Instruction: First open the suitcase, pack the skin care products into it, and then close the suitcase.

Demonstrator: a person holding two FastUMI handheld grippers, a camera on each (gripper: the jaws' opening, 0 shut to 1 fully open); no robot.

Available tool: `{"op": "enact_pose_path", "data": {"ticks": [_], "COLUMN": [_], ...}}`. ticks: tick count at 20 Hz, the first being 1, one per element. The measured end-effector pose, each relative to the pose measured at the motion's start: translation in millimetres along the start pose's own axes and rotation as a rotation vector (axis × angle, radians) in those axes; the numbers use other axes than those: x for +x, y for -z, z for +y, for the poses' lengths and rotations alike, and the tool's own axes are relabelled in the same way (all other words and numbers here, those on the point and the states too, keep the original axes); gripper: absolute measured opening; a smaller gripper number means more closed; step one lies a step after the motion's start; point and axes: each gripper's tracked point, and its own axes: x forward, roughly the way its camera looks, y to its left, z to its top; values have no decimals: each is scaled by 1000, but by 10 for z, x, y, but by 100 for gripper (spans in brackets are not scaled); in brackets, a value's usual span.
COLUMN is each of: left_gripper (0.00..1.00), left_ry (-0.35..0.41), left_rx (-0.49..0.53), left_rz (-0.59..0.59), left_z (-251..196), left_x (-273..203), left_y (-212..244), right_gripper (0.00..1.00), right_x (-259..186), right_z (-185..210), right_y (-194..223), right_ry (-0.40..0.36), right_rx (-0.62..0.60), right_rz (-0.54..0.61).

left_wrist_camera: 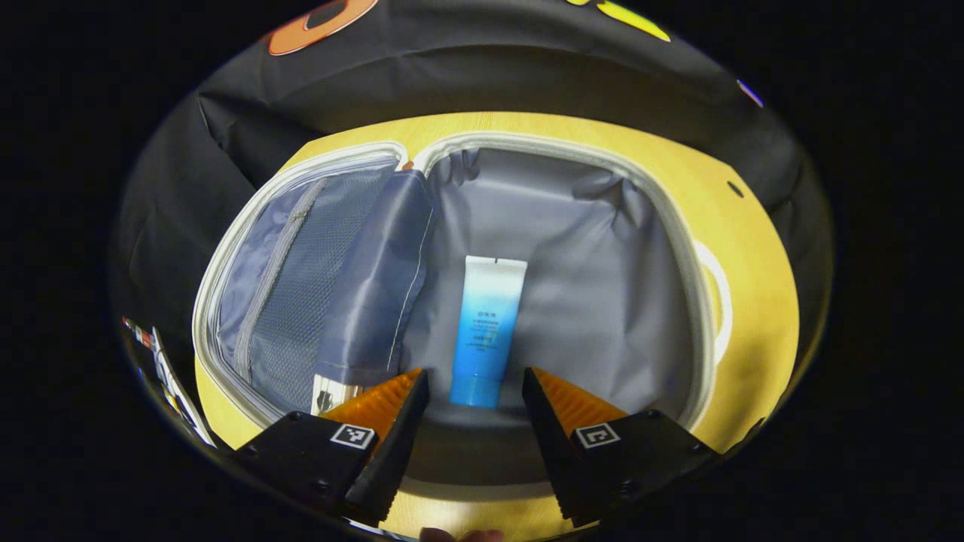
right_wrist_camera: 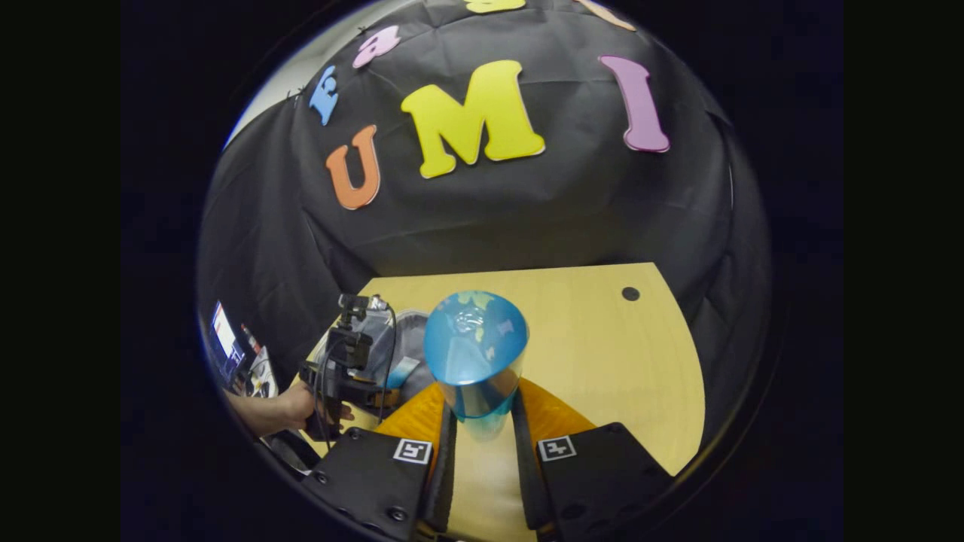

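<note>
The suitcase (left_wrist_camera: 681, 248) lies open on the wooden table, grey lining up, with its zipped mesh lid pocket (left_wrist_camera: 301, 286) to the left. A white-and-blue tube (left_wrist_camera: 486, 324) lies flat in the right half, cap towards me. My left gripper (left_wrist_camera: 474, 376) hovers open just above the cap end, one finger on each side, touching nothing. In the right gripper view, my right gripper (right_wrist_camera: 482, 410) is shut on a translucent blue bottle (right_wrist_camera: 474, 339) with a blue cap, held upright above the table. Farther left there, a hand (right_wrist_camera: 286, 410) holds the left gripper (right_wrist_camera: 354, 376) over the suitcase (right_wrist_camera: 410, 339).
The table (right_wrist_camera: 595, 354) stretches bare to the right of the suitcase, with a small round hole (right_wrist_camera: 630, 293) near its far edge. Black cloth walls close in behind and on both sides. A screen and clutter (right_wrist_camera: 230, 342) sit beyond the table's left edge.
</note>
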Motion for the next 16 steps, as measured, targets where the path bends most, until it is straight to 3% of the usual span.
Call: {"op": "enact_pose_path", "data": {"ticks": [2,3,4,7,9,12,16], "left_gripper": [83,88,100,99,99,100,100], "left_ry": [69,53,30,-26,-38,19,24], "left_rx": [-44,-47,-53,-88,-123,-177,-216], "left_rz": [-113,-165,-212,-316,-325,-327,-356], "left_z": [-42,70,208,649,903,1113,1391], "left_x": [-401,-599,-759,-1152,-1313,-1480,-1627], "left_y": [-135,-149,-143,-57,197,504,738], "right_gripper": [32,35,34,35,34,35,35], "right_x": [250,373,521,1056,1482,1943,2167], "right_z": [300,472,649,1112,1434,1539,1495], "right_y": [46,84,108,256,596,1088,1295], "right_ry": [-48,-79,-106,-146,-166,-111,-36], "right_rx": [-29,-28,-26,-18,43,105,199], "right_rz": [41,58,78,151,283,442,501]}}
